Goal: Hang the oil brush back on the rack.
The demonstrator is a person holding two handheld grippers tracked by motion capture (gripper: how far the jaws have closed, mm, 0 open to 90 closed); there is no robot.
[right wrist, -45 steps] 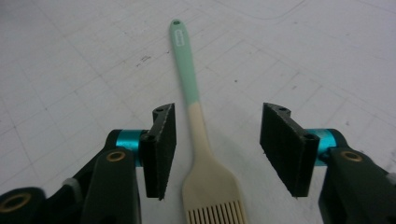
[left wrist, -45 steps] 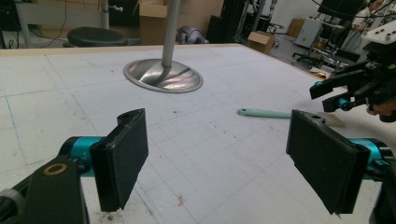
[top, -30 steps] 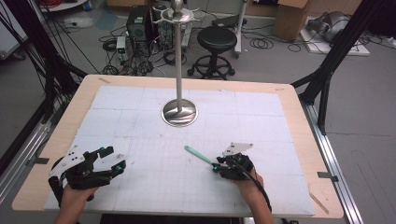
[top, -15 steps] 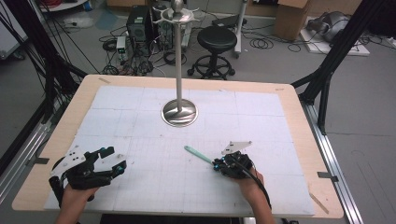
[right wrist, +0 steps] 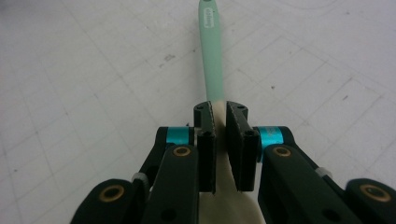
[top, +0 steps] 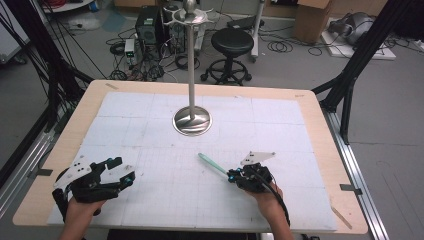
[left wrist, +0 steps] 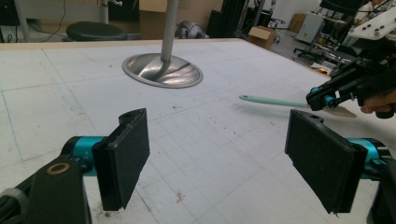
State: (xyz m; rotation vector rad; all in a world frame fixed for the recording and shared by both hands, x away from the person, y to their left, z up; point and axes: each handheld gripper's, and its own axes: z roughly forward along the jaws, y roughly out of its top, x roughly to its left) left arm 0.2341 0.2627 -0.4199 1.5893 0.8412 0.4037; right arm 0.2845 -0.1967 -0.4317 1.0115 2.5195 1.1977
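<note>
Right of centre on the near half of the worktop [top: 320,130]: spatula [top: 212,164], green handle pointing far and left toward the stand [top: 192,120], cream blade back under the right gripper [top: 231,176]. Pinched there at the neck where handle meets blade, jaws drawn narrow onto it, as seen in the right gripper view with the handle [right wrist: 212,60] running straight out ahead of the gripper [right wrist: 219,126]. Lay low and close to flat over the white grid; could not tell whether just touching the surface or barely off it.

Parked at the near left corner: left gripper [top: 122,170], jaws spread wide with nothing between them [left wrist: 217,154], facing across toward the stand's base [left wrist: 162,71] and the spatula [left wrist: 275,101], well apart from both.

Judged as the grasp step, with the grip made and the carry not yet begun. Probably meant for the hooks [top: 190,12] at the top of the pole. Next called for: a clean lift without letting the thin neck twist in the pads, then a long rise far and left to the hook ring, handle end leading, keeping clear of the pole on the way
</note>
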